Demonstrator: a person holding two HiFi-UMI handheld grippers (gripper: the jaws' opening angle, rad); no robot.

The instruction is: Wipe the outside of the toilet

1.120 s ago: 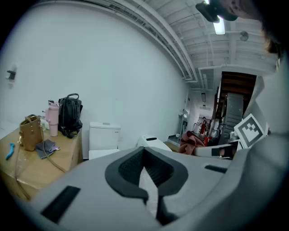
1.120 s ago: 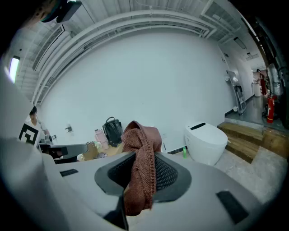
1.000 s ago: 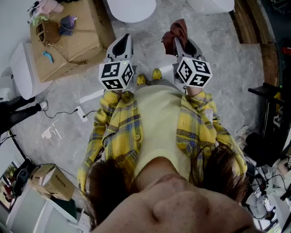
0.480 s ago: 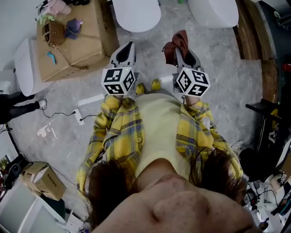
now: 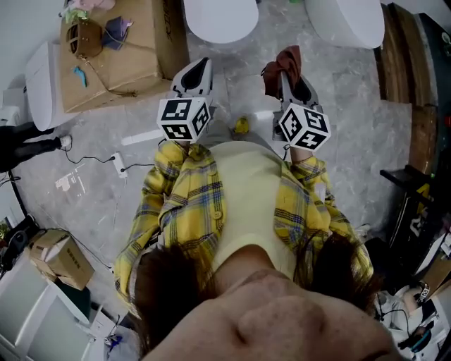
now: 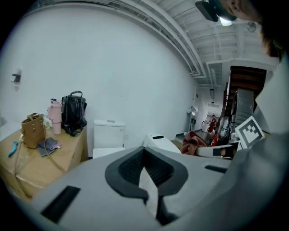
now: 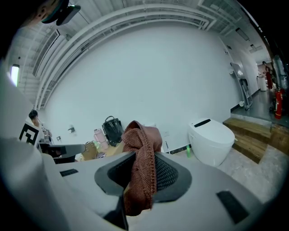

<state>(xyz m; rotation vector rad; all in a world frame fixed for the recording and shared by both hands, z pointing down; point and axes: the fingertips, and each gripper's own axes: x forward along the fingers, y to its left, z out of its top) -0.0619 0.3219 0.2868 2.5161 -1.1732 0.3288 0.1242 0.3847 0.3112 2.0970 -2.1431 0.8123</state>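
Observation:
Two white toilets stand ahead of me in the head view, one in front of my left gripper and one to the right. My left gripper is shut with nothing in it; its view shows a tank toilet by the wall and a low toilet beside it. My right gripper is shut on a brown knitted cloth. In the right gripper view the cloth hangs out of the gripper, with the rounded toilet well beyond it. Neither gripper touches a toilet.
A cardboard box at the upper left carries bags and small items. A third white toilet stands at the far left. Cables and a power strip lie on the grey floor. A wooden step runs along the right.
Both grippers and the person have moved forward, so the two toilets sit closer and lower in the head view. The cloth stays in the right gripper.

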